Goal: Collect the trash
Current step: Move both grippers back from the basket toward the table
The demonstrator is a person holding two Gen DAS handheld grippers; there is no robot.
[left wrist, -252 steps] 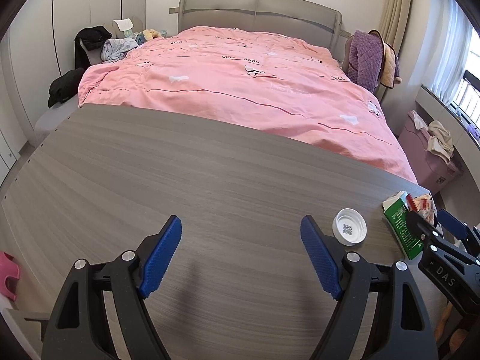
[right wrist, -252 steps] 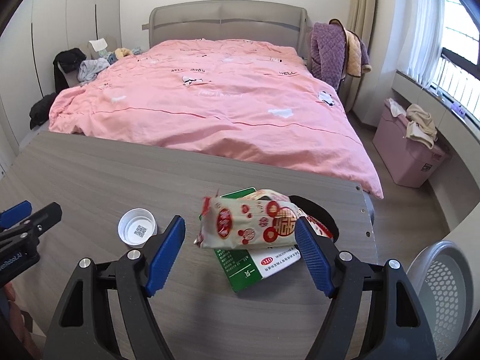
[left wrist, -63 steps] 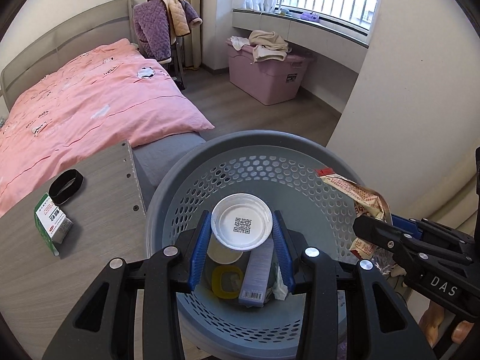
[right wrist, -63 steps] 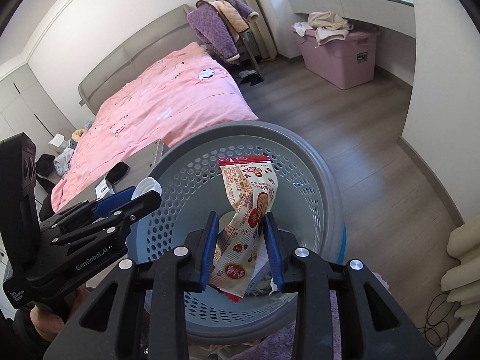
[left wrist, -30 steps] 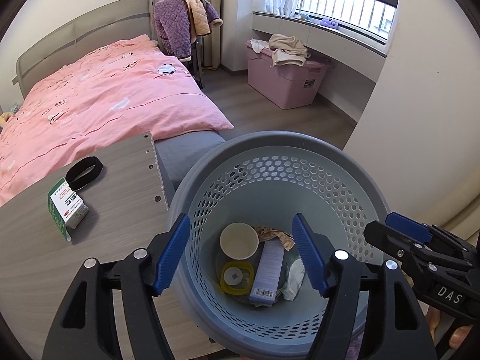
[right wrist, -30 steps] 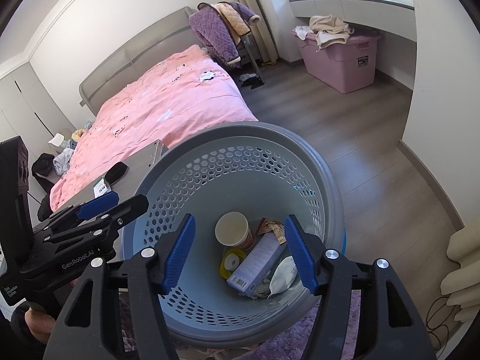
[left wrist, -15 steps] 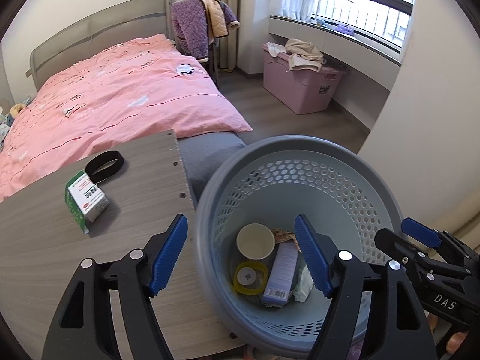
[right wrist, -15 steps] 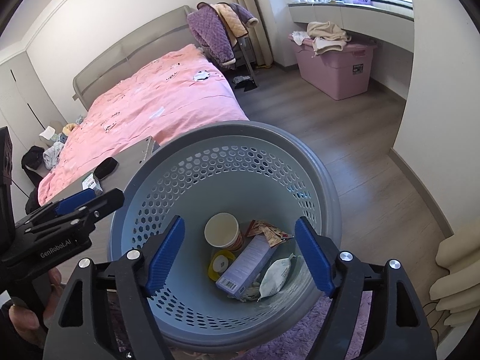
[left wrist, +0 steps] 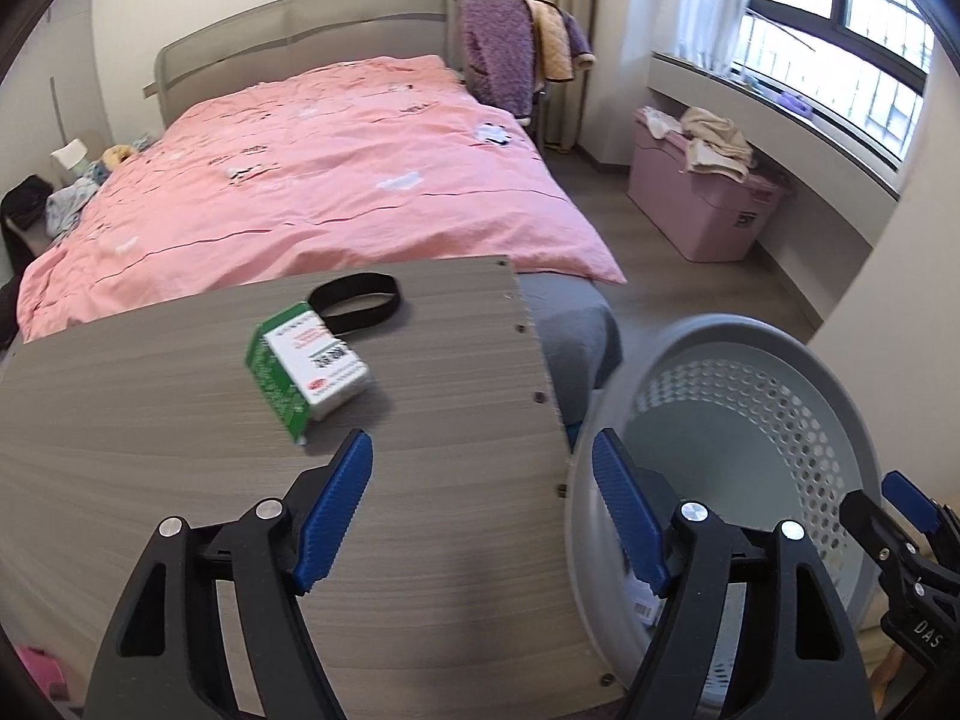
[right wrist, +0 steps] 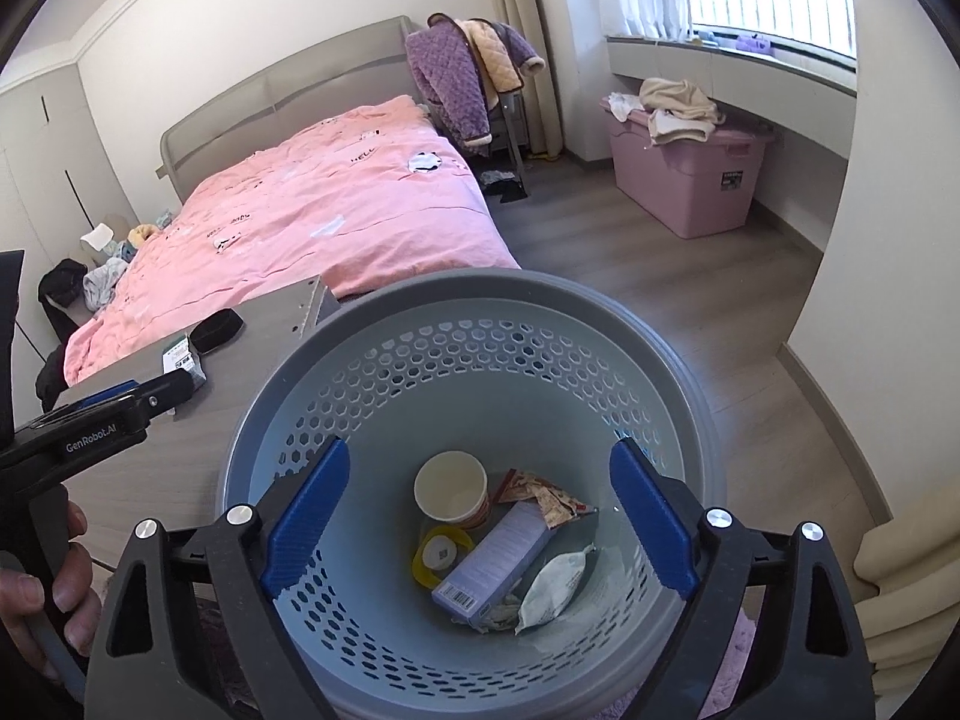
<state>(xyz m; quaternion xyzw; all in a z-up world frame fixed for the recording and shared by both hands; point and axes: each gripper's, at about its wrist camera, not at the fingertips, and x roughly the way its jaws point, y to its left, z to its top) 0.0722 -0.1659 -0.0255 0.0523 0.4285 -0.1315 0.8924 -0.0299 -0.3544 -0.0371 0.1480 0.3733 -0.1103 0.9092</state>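
Note:
My left gripper (left wrist: 480, 456) is open and holds nothing; it hangs over the right end of the grey wooden table (left wrist: 150, 450), one finger over the table and the other over the rim of the grey perforated basket (left wrist: 720, 324). A green and white box (left wrist: 306, 363) lies just beyond it, beside a black band (left wrist: 360, 300). My right gripper (right wrist: 480, 450) hangs above the basket (right wrist: 480, 282), its jaws opening with nothing between them. In the basket lie a paper cup (right wrist: 450, 489), a red snack wrapper (right wrist: 540, 495), a purple box (right wrist: 498, 564) and a round white lid (right wrist: 441, 552).
A bed with a pink cover (left wrist: 330, 180) stands behind the table. A pink storage box (right wrist: 684, 174) sits under the window and a chair draped with jackets (right wrist: 462, 78) stands by the bed. A wall corner (right wrist: 888, 240) is close on the right.
The lid and the snack wrapper left the jaws and now lie in the basket. My left gripper swung left from the basket toward the table. My right gripper's jaws spread wider.

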